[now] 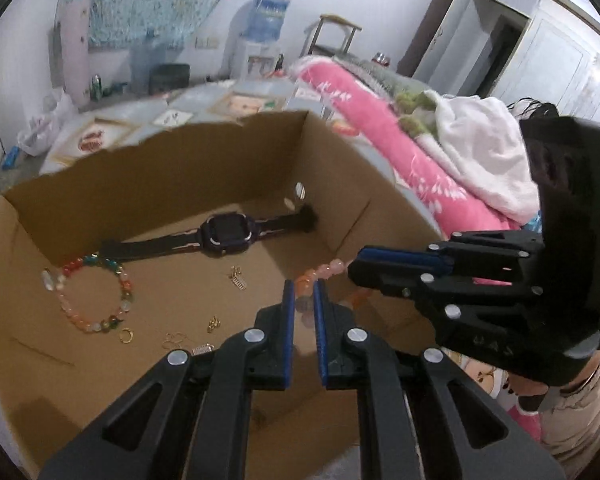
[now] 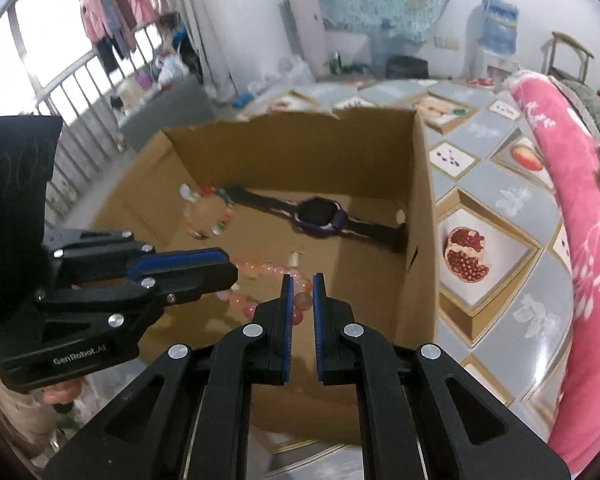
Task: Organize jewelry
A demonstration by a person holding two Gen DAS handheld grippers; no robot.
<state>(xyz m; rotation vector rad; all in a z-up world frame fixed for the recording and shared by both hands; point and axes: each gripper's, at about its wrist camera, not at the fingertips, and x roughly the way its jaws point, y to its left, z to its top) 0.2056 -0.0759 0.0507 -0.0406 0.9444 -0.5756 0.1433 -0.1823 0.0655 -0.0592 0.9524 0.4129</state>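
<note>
2 grippers, 1 pink bead bracelet [image 1: 332, 269] stretched between them over the cardboard box [image 1: 220, 148].
In box, left to right: 1 multicolour bracelet [image 1: 90, 294], 1 watch [image 1: 222, 234]; left gripper [image 1: 302, 292] and right gripper [image 2: 300, 292] both clamped on pink bracelet.

Both views are evenly lit by cool, dim indoor light. Blown-out daylight is seen at the window [image 2: 32, 40] in the right wrist view, upper left. Soft shadow is cast inside the cardboard box [image 1: 204, 160]. Strong fisheye bending and dark vignetted corners are noted. Slight motion blur is present, mostly on the right view.
</note>
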